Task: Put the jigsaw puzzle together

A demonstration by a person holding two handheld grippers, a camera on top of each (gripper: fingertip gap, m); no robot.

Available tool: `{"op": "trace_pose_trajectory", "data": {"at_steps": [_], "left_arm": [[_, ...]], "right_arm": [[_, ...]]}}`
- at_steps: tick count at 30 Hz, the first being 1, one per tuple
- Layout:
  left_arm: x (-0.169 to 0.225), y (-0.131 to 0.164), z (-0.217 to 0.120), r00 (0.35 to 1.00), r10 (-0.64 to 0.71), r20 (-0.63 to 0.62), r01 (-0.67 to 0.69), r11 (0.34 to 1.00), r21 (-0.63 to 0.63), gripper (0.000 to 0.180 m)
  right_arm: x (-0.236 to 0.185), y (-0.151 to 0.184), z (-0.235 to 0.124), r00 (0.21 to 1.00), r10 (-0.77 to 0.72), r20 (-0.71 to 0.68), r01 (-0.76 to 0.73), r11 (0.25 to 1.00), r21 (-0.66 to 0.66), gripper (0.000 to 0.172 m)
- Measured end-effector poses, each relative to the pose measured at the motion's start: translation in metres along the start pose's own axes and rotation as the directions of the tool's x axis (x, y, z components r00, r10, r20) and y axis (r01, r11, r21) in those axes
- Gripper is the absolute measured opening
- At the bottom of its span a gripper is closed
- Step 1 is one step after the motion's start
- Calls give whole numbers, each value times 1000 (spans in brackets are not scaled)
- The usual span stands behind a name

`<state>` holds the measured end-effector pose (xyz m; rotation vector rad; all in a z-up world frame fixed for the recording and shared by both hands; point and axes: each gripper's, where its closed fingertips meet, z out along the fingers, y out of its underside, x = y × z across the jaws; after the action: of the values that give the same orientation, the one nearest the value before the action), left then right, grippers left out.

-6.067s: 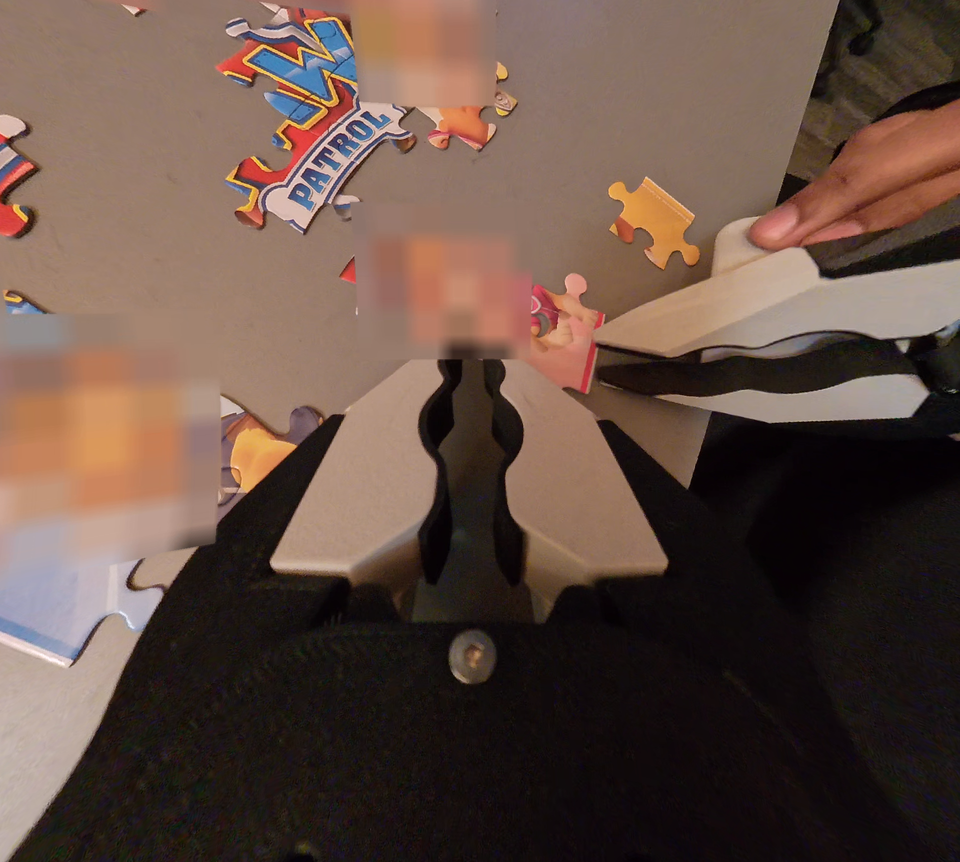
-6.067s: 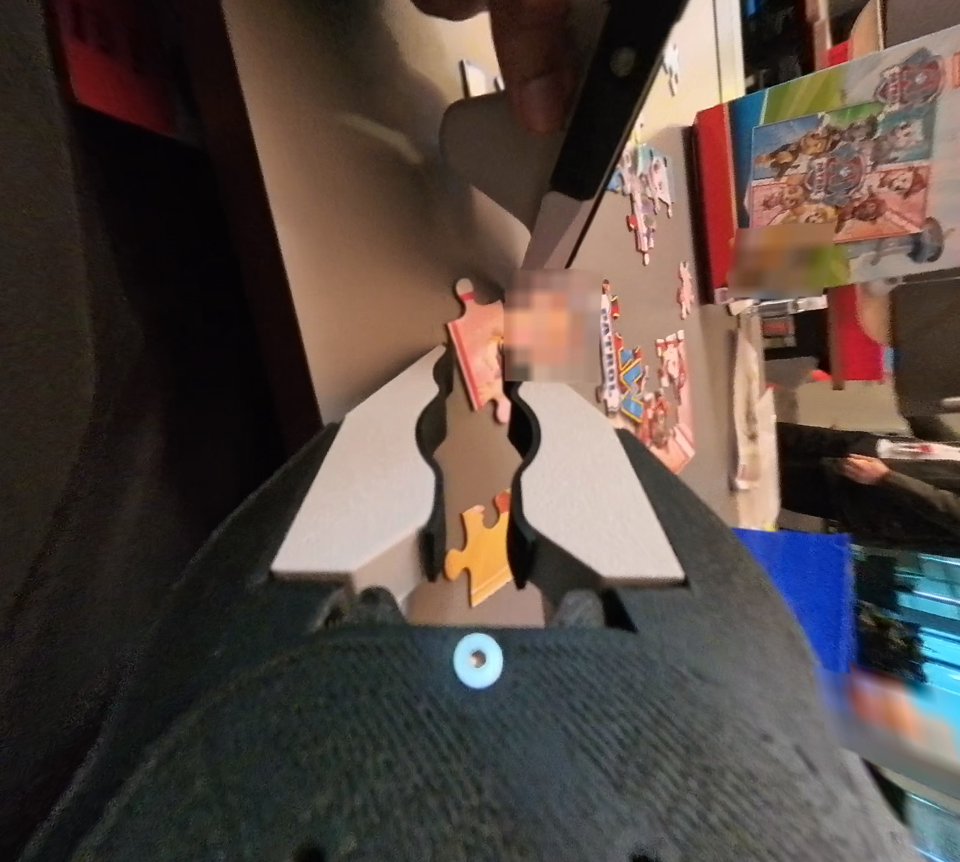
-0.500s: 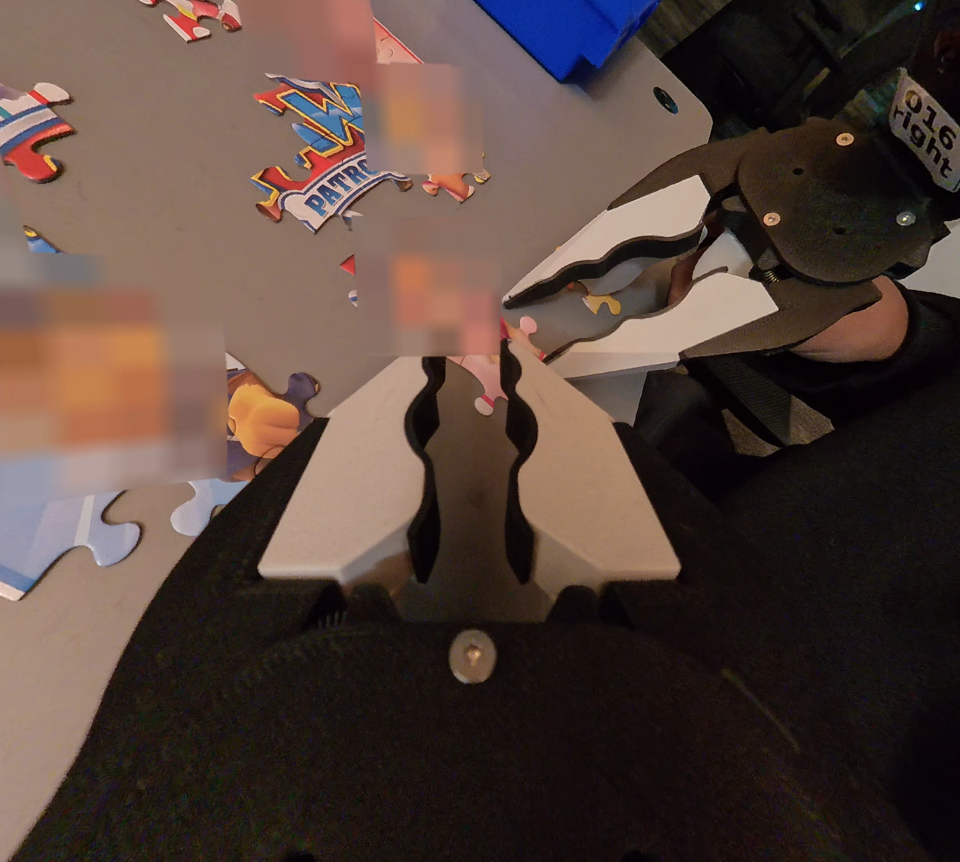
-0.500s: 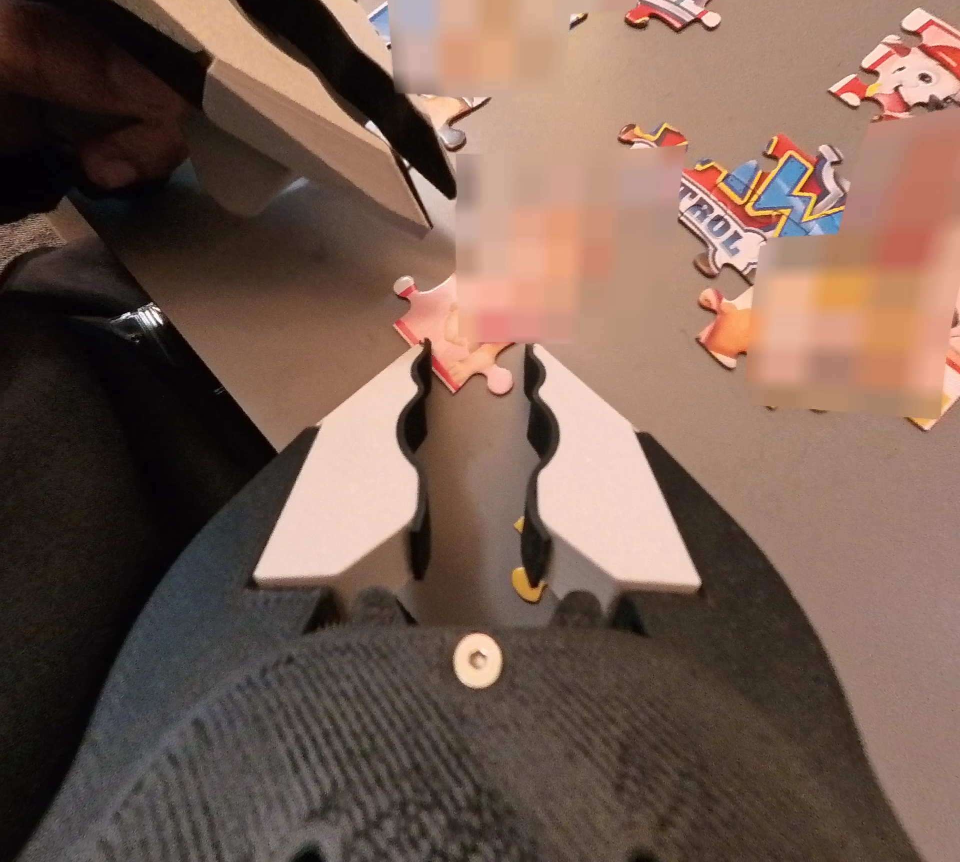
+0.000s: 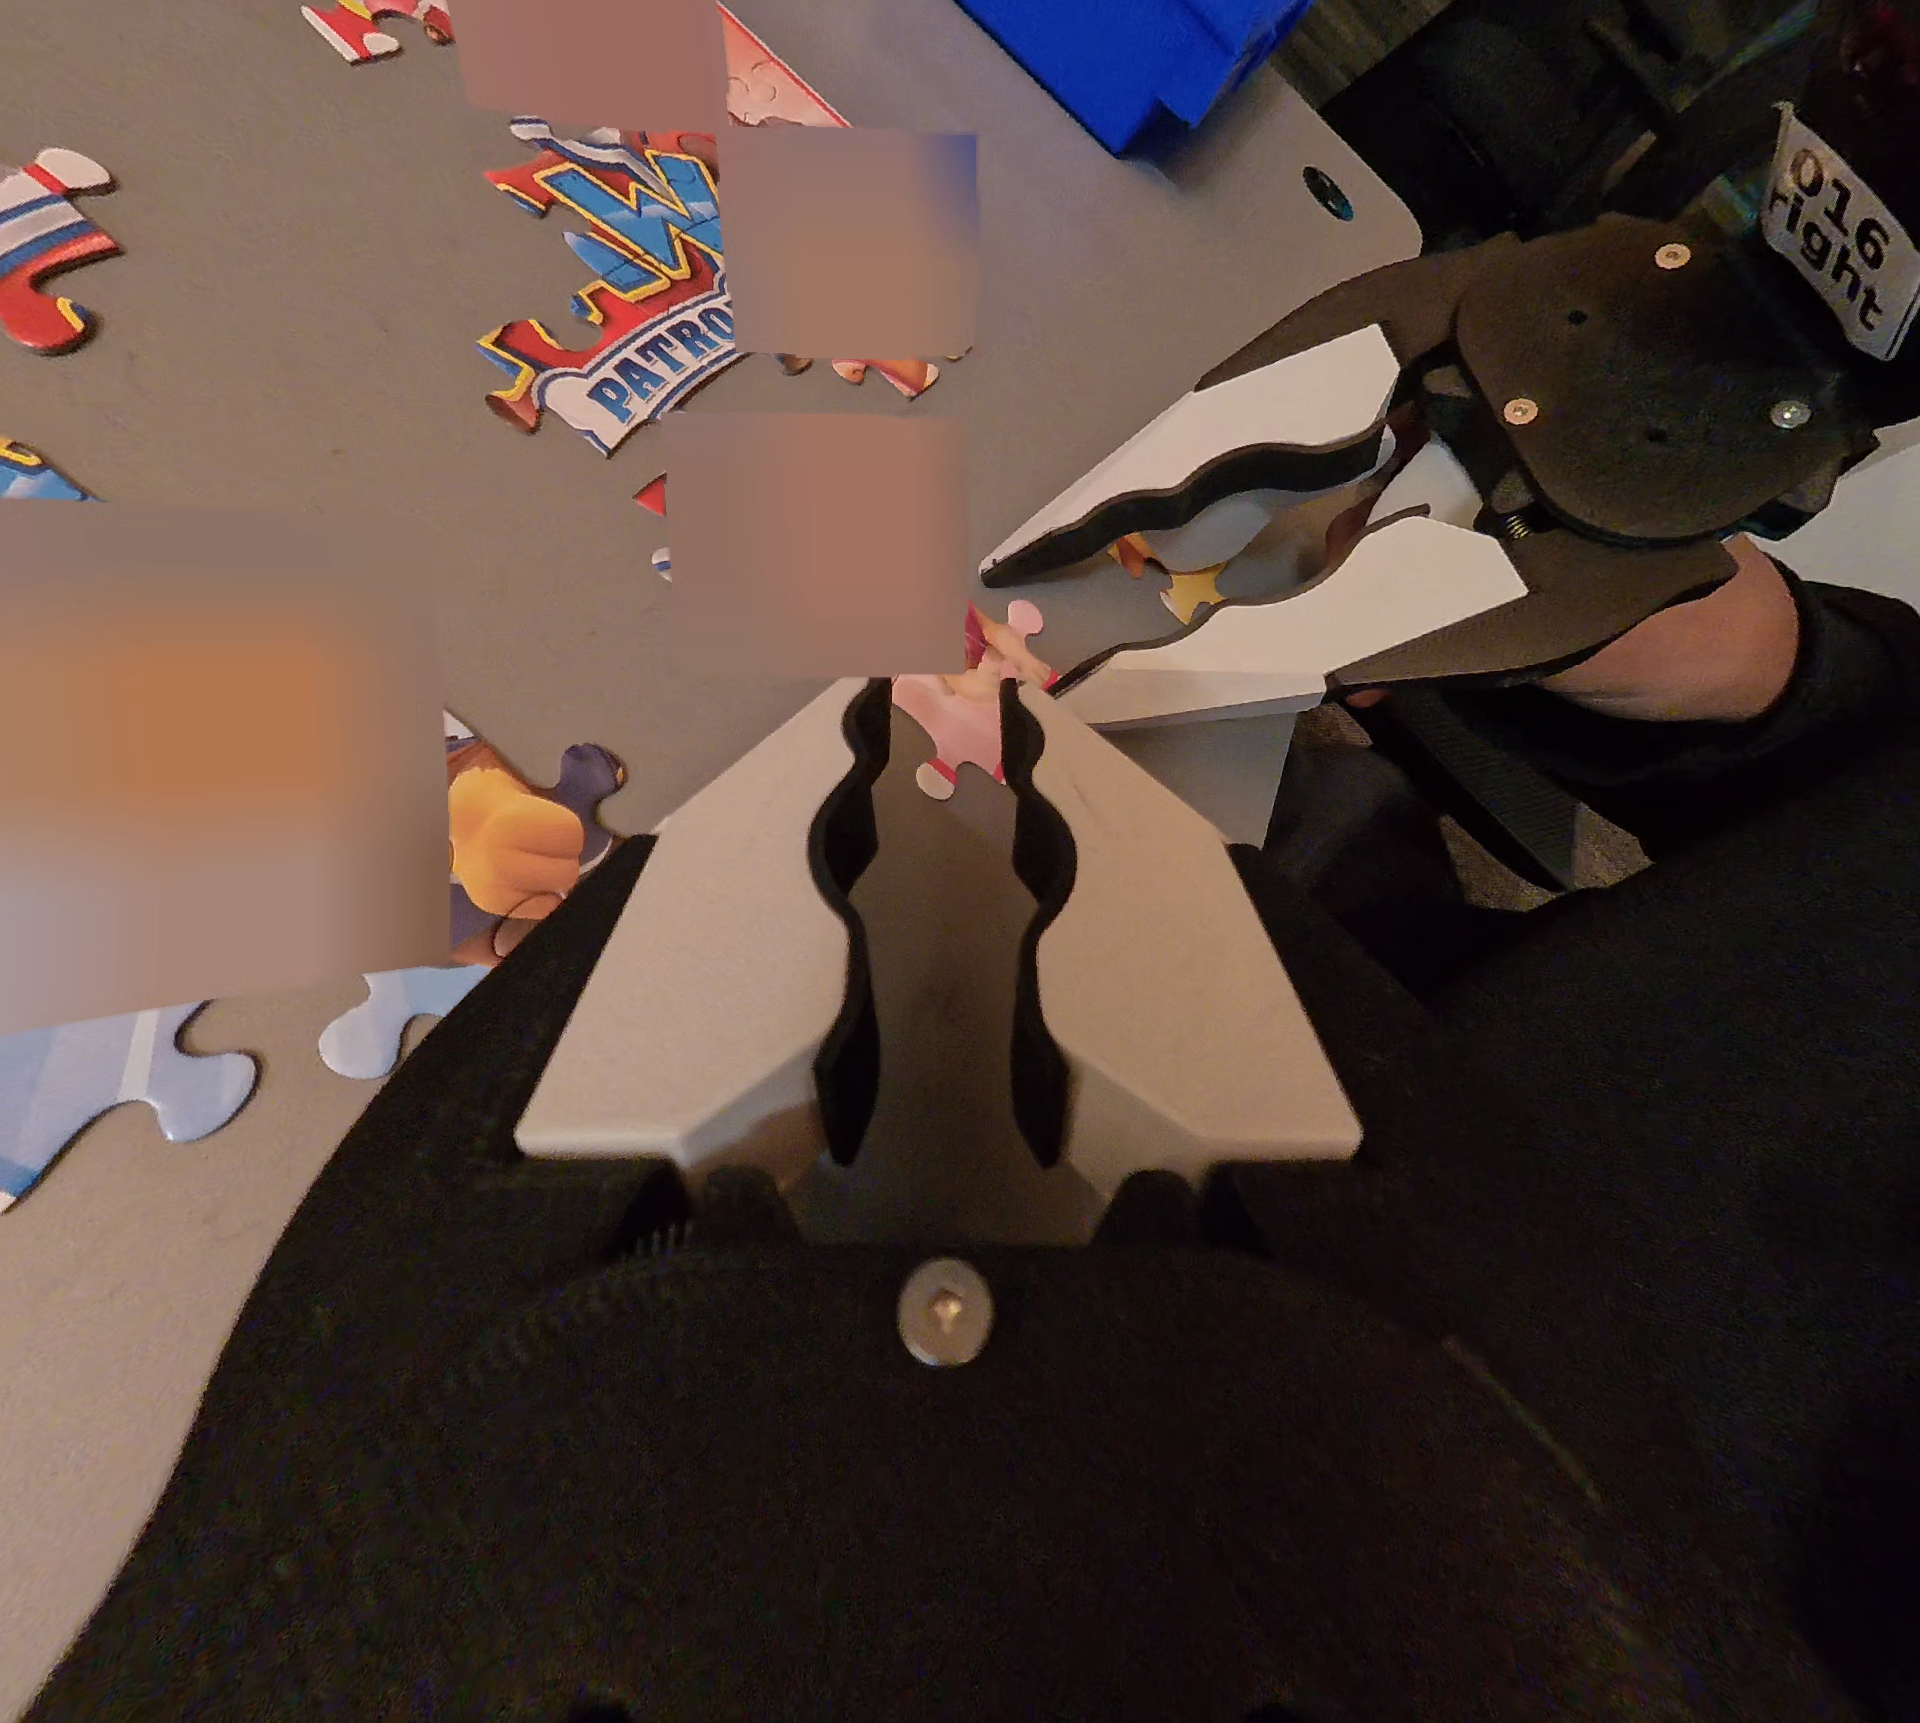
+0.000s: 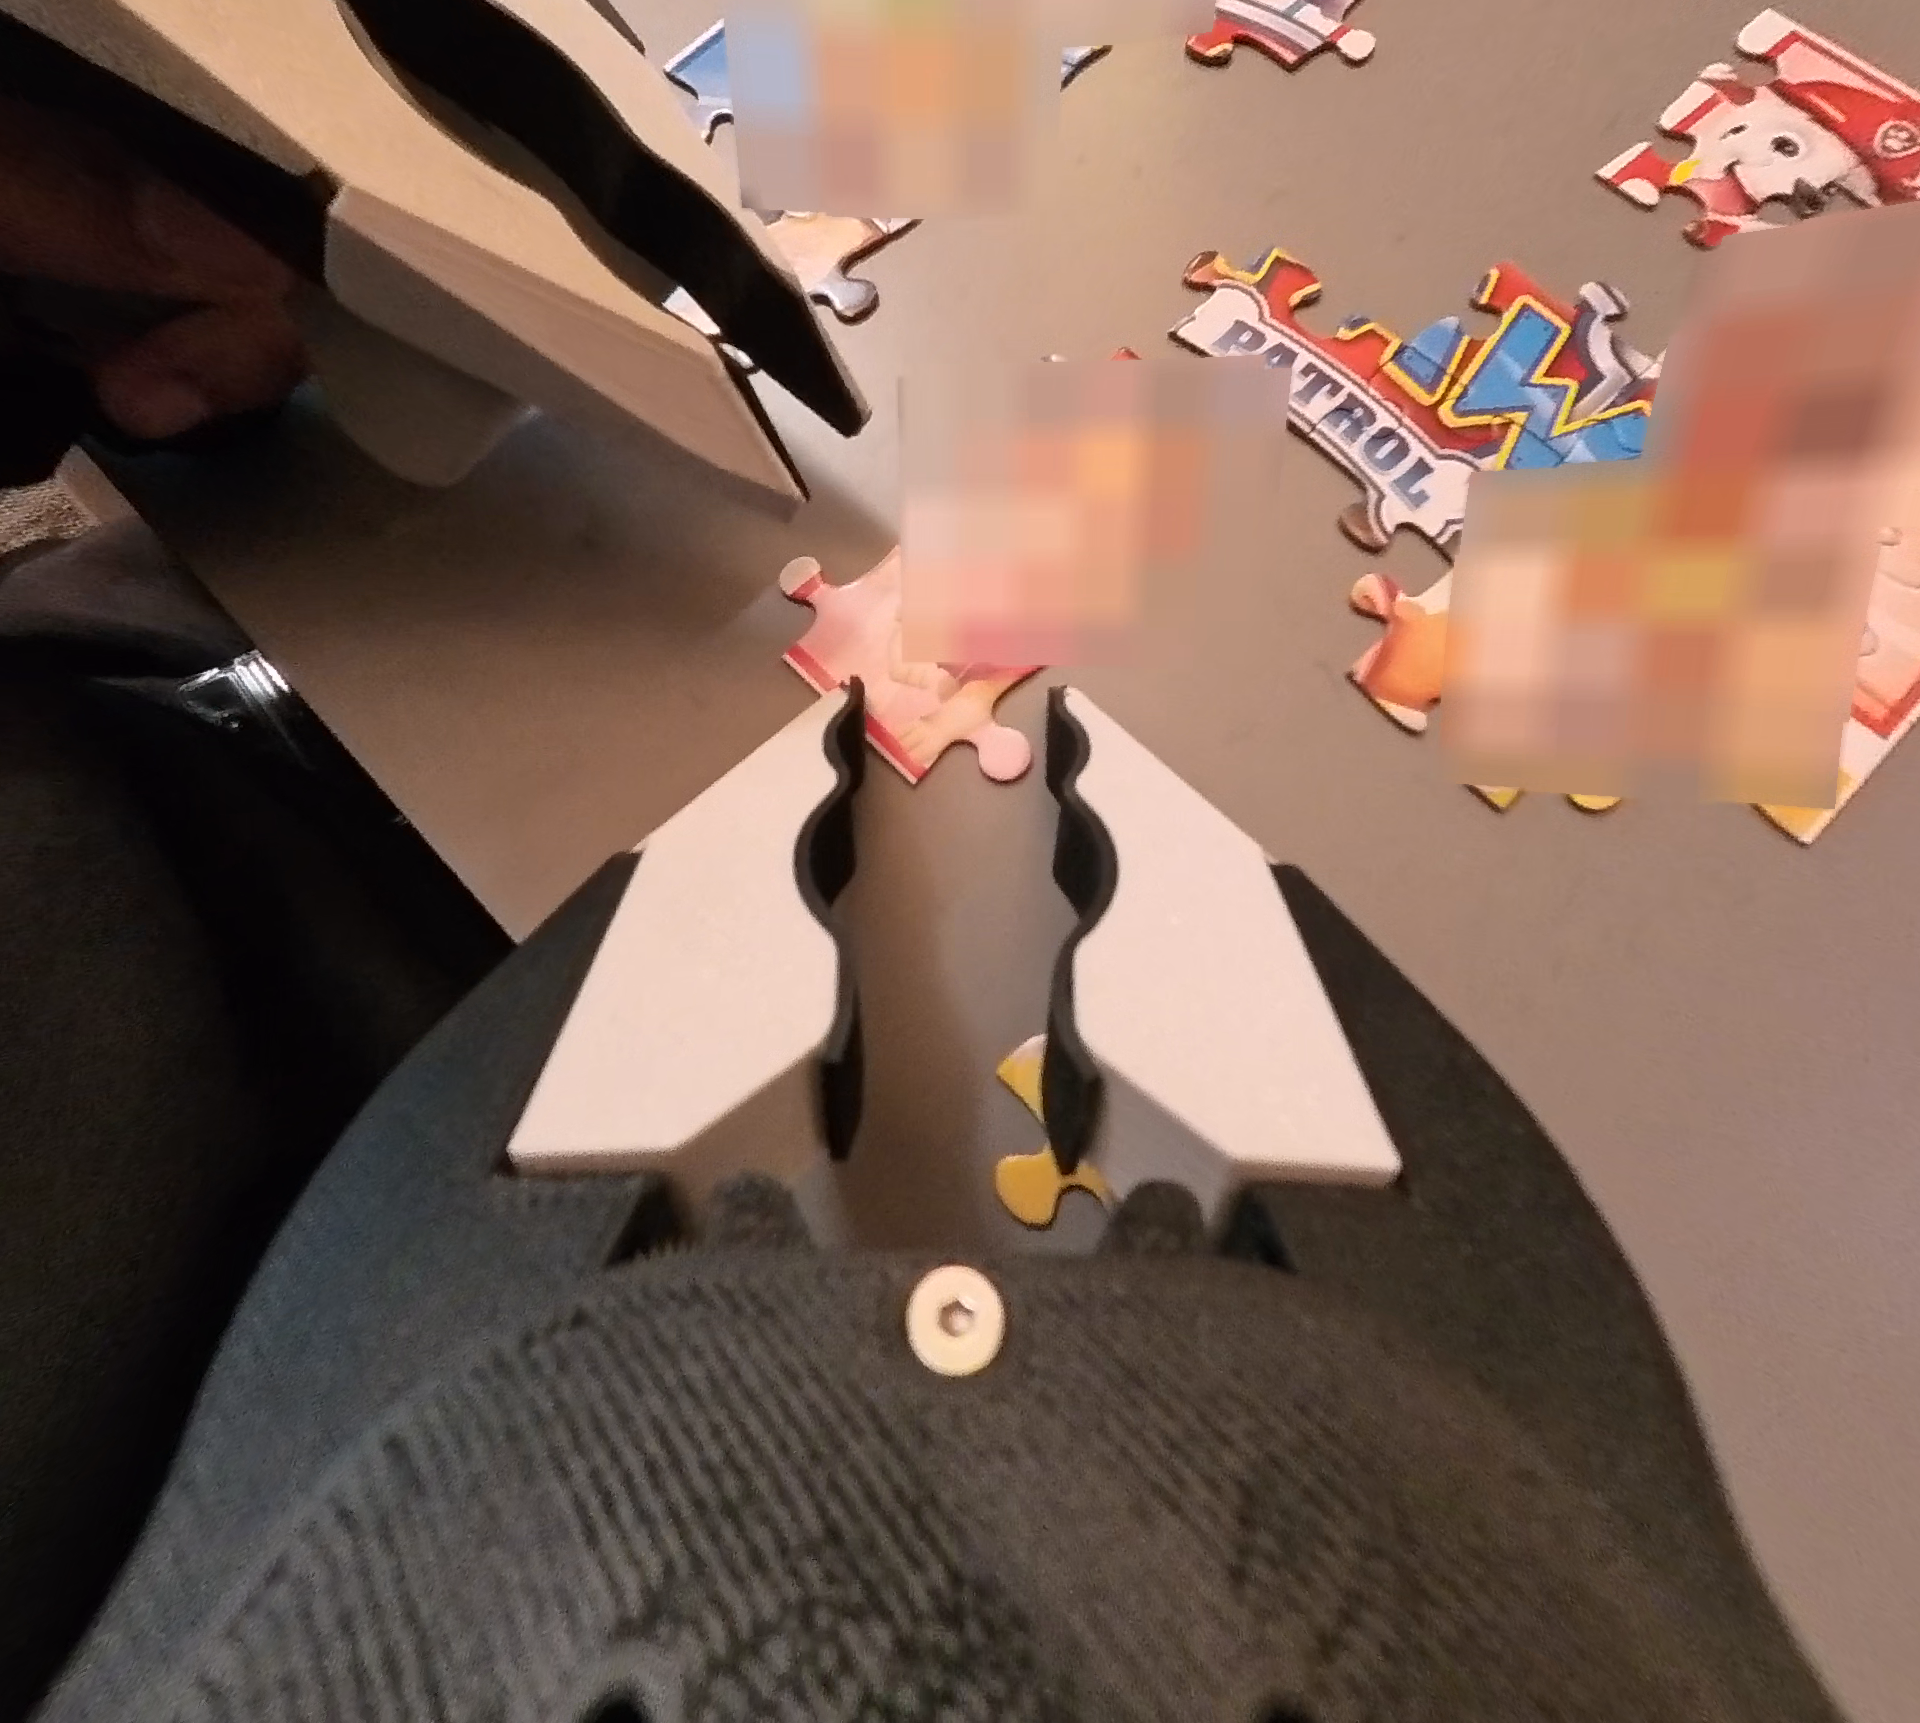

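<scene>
Both claws spread over the pink puzzle piece [image 6: 914,717], gripping nothing. Left gripper [image 5: 940,697] and right gripper [image 6: 951,707] converging above it near the table edge [image 5: 1195,769]. Yellow piece [image 6: 1034,1180] under the right one, perhaps untouched. Risk: colliding tips, nudging pink off.

The right gripper [image 6: 954,707] is hovering with its jaws apart over a pink puzzle piece [image 6: 914,717] lying on the grey table [image 6: 1299,946]. A yellow puzzle piece [image 6: 1039,1174] is showing beneath its fingers, and the left gripper [image 6: 821,437] is reaching in from the upper left.
</scene>
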<state>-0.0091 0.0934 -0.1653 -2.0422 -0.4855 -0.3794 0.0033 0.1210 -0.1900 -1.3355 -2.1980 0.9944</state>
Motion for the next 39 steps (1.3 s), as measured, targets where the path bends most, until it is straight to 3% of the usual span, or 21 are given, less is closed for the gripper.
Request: {"op": "trace_pose_trajectory", "data": {"at_steps": [17,25,27,31,34,39], "left_arm": [[0,0,1,1000,-4,1,4,1000,0,19],[-2,-1,0,1000,-5,4,5,1000,1,19],[-1,-1,1,1000,-3,3,3,1000,-2,19],[0,-4,-1,1000,16,20,-16,1000,4,19],[-1,-8,-4,999,17,27,-18,999,35,20],[-4,-15,-7,1000,-1,7,1,997,78,27]], "right_arm": [[-1,0,0,1000,-4,2,4,1000,5,33],[16,-25,-7,984,-158,75,151,984,97,28],[17,-28,-5,952,-265,155,248,961,120,20],[15,-27,-6,793,-506,338,462,862,207,6],[28,-29,-1,738,-538,406,494,842,218,5],[32,-37,6,711,-512,482,430,859,278,10]]}}
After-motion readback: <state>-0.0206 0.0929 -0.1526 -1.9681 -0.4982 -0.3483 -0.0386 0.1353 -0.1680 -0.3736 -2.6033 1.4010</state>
